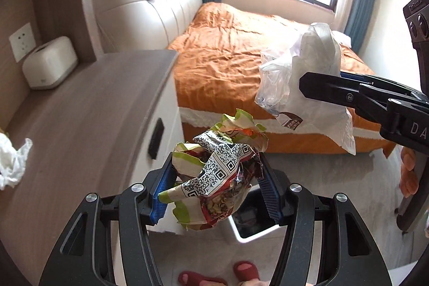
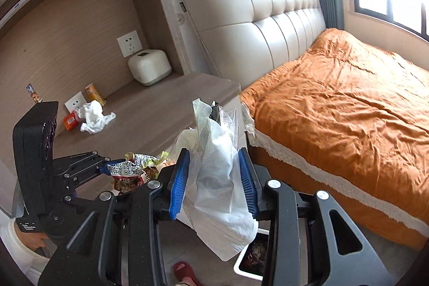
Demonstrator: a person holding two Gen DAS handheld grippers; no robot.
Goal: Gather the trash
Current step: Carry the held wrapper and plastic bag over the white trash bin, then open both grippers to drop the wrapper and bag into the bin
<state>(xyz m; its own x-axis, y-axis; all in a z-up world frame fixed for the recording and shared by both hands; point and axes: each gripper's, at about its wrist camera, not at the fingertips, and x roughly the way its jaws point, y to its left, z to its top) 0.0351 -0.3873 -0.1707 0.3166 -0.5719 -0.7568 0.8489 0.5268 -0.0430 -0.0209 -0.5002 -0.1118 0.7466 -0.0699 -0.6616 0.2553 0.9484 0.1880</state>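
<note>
Crumpled printed foil, a snack wrapper [image 1: 219, 173] with green edges and a black-and-white QR pattern, is pinched between the blue pads of the left hand-held gripper [image 1: 214, 192]. It hangs in the air just off the front edge of the wooden worktop [image 1: 88, 109], above a white trash bin [image 1: 241, 232] standing on the pale floor.

To the right, the right hand-held gripper [image 2: 214, 176] is closed on a bunch of thin white and clear plastic bags [image 2: 219, 178], which spill above and below its blue pads. This bundle is also held in the air, near the wrapper but apart from it. Below it the bin's white rim [image 2: 241, 263] shows, with what looks like dark wrappers already inside, though the view there is partly blocked.

On the worktop, a crumpled white tissue [image 2: 93, 117] lies near the back wall, close to a small orange packet [image 2: 70, 121] and a yellow-orange canister [image 2: 94, 94]. A white tissue box [image 2: 149, 66] sits in the corner beneath a wall socket [image 2: 129, 43].

Beside the worktop stands a bed with a rumpled orange cover [image 2: 343, 109] and a padded cream headboard [image 2: 254, 26]. A red slipper [image 2: 185, 271] is visible on the floor.
</note>
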